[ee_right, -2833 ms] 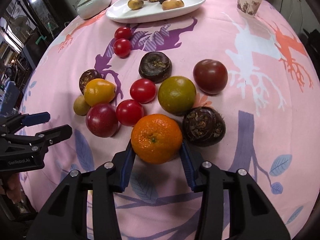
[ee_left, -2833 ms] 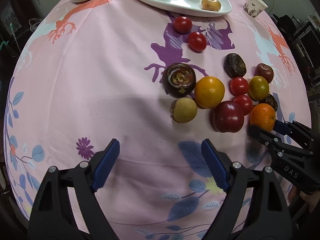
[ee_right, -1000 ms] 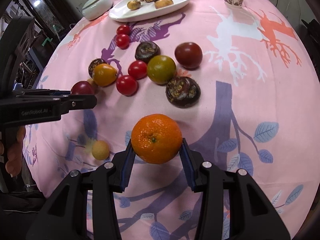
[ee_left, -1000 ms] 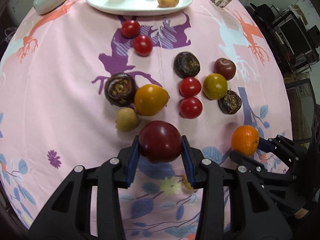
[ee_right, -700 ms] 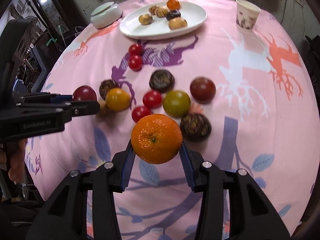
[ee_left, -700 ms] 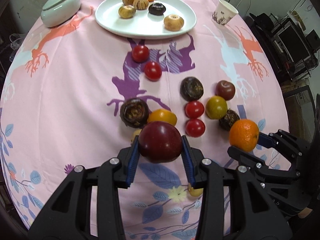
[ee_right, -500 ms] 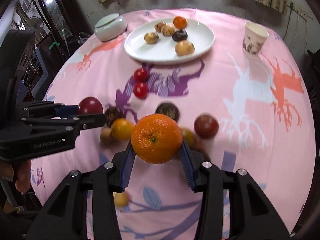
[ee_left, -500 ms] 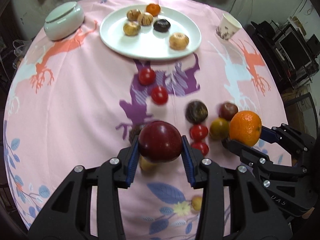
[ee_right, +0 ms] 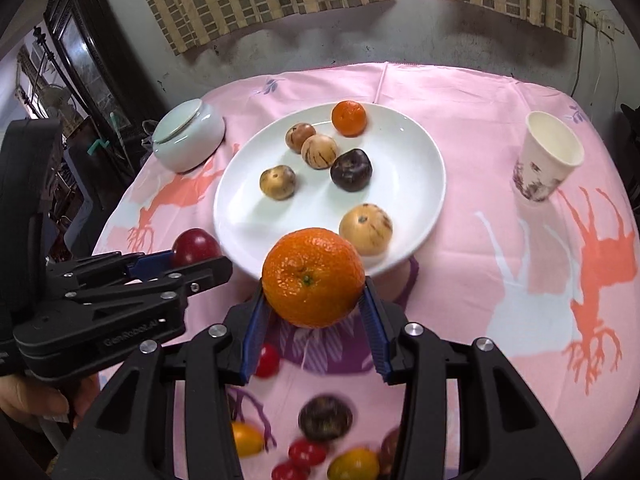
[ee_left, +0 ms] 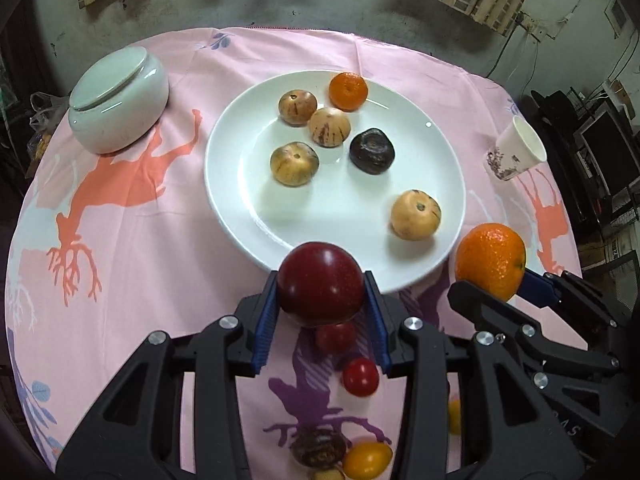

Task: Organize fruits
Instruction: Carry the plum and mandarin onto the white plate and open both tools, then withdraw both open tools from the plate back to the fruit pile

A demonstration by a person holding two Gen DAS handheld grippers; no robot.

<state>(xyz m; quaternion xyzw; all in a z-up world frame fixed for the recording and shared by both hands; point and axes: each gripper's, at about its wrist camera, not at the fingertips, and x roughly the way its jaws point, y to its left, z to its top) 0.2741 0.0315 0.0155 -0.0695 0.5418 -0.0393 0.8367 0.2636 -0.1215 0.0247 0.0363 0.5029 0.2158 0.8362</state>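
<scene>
Jaws of the left gripper clench a dark red plum, and those of the right gripper clench an orange; both tilt steeply down, fruit just short of the white plate's near rim. Only the right wrist view shows fingers (cut off at the edge) beneath the left tool. Loose fruit behind the jaws on the bench is blurred and half hidden.

The white plate has free room in its near left part and middle. Six fruits stand in the way on it: four tan ones, a dark one, a small orange at the far rim. Left of the plate, a lidded bowl; right, a paper cup.
</scene>
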